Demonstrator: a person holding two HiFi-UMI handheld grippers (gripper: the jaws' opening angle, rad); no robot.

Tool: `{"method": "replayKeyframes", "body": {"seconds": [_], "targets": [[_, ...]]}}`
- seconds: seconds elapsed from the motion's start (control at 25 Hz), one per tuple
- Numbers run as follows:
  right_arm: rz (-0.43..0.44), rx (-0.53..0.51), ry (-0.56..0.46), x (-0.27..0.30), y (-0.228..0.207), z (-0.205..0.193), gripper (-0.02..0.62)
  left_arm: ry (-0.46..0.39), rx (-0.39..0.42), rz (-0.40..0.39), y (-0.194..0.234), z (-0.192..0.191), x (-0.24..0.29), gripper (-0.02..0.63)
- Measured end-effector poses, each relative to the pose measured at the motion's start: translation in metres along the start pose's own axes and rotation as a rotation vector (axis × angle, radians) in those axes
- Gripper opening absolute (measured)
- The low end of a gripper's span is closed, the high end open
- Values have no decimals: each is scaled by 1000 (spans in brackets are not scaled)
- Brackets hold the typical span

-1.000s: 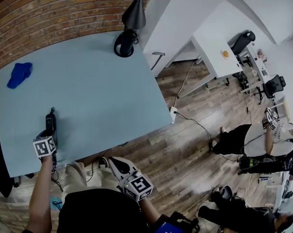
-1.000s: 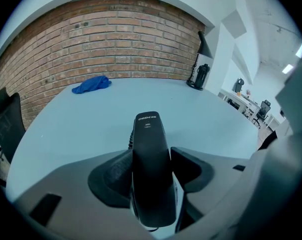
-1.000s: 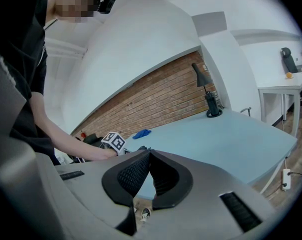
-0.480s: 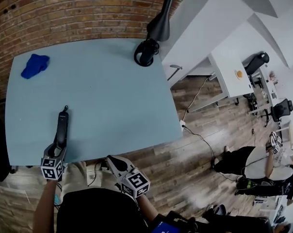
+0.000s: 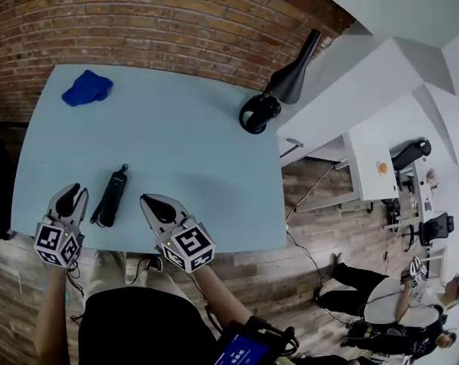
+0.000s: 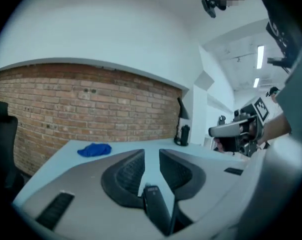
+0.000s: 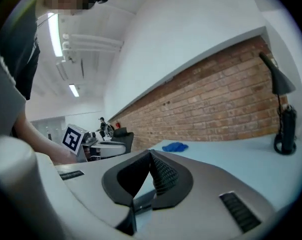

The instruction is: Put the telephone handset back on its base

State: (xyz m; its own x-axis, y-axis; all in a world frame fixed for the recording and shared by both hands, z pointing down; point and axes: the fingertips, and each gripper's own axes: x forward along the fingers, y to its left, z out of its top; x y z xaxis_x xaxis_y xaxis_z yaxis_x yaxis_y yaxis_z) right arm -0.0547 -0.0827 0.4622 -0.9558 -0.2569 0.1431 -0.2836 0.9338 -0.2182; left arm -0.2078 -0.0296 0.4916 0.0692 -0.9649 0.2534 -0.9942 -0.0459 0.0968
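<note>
Table (image 5: 191,166): pale blue top against a brick wall; it fills more of the head view than a moment ago, since the person's gaze has swung up and over it; nothing on it has been added.
Lamp (image 5: 258,115): black, at the far right corner; well apart from the work and unmoved.
Right gripper (image 5: 155,207): jaws together at the tips with nothing in them; a second ago it hung below the table's front edge, now it is over that edge, just beside the handset's right side and not touching it.
Left gripper (image 5: 70,198): half a second ago it was on the near end of the handset; now it stands off to the handset's left, clear of it; its jaws are closing with only bare table showing through the narrow gap, so nothing is held.
Handset (image 5: 112,197): black, lying flat near the front edge between the two grippers, antenna end pointing away; touched by neither; its place looks much as before.
Cloth (image 5: 87,87): blue, crumpled, far left corner; untouched.
Base: not clearly seen; a broader dark part under the handset's near end may be it, I cannot tell; if so, the release just made likely ends the task; if not, the handset needs picking up again.
</note>
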Motion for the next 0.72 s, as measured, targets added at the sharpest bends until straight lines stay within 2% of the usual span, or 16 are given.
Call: {"method": "replayKeyframes", "body": {"seconds": [0.2, 0.28, 0.36, 0.4, 0.44, 0.48, 0.6, 0.72], "targets": [[60, -169, -240, 31, 23, 119, 18, -237, 109, -71, -6, 130, -1, 121], [76, -195, -320, 27, 36, 150, 18, -310, 135, -122, -20, 160, -7, 121], [84, -190, -328, 25, 45, 157, 18, -351, 118, -179, -30, 169, -11, 121], [83, -181, -298, 27, 46, 147, 18, -347, 101, -204, -32, 161, -9, 104], [77, -172, -253, 32, 44, 130, 18, -321, 84, -218, -33, 146, -6, 45], [70, -164, -204, 36, 42, 108, 17, -277, 69, -221, -33, 125, 0, 29], [55, -116, -73, 39, 34, 36, 17, -120, 33, -208, -34, 59, 11, 28], [24, -39, 7, 25, 29, -15, 17, -2, -8, -182, -36, 5, 15, 28]]}}
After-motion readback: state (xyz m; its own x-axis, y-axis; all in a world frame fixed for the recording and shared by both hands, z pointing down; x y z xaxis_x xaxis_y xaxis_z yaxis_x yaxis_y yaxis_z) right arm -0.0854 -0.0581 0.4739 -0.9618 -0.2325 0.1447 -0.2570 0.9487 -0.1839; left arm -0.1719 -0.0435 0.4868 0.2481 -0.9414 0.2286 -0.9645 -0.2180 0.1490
